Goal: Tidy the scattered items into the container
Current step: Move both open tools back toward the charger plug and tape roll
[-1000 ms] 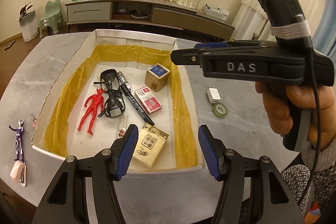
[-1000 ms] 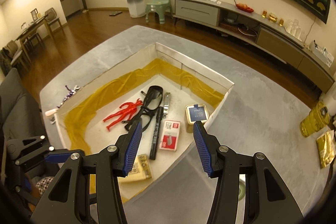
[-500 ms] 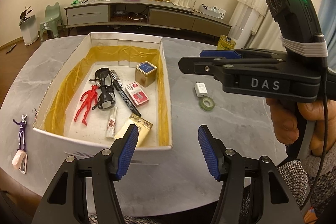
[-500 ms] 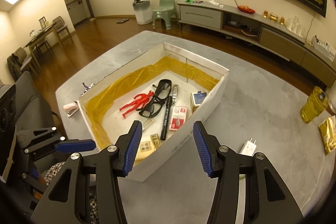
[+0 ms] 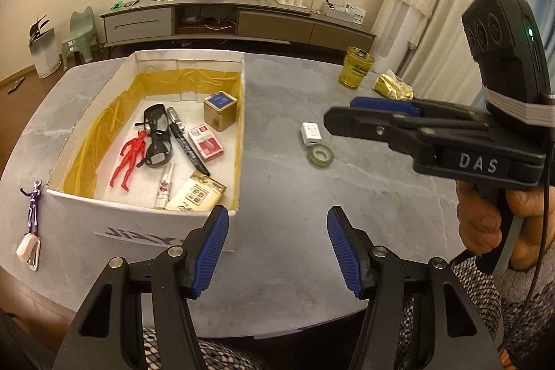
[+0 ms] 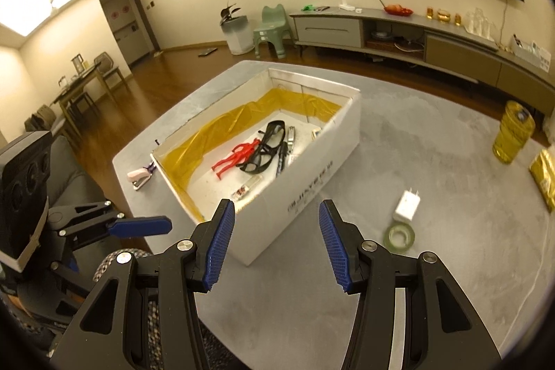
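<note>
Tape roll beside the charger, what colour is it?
Green tape roll, clearest in the left wrist view, on the table right of the box.

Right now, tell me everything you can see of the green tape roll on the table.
The green tape roll is a small ring with a hollow core, pale and slightly translucent in the right wrist view. It lies flat on the grey marble-look table, outside the white box, on its right. The white charger plug sits just beyond it, very close; I cannot tell if they touch. Neither gripper touches it; the right gripper is open, just left of it.
</note>
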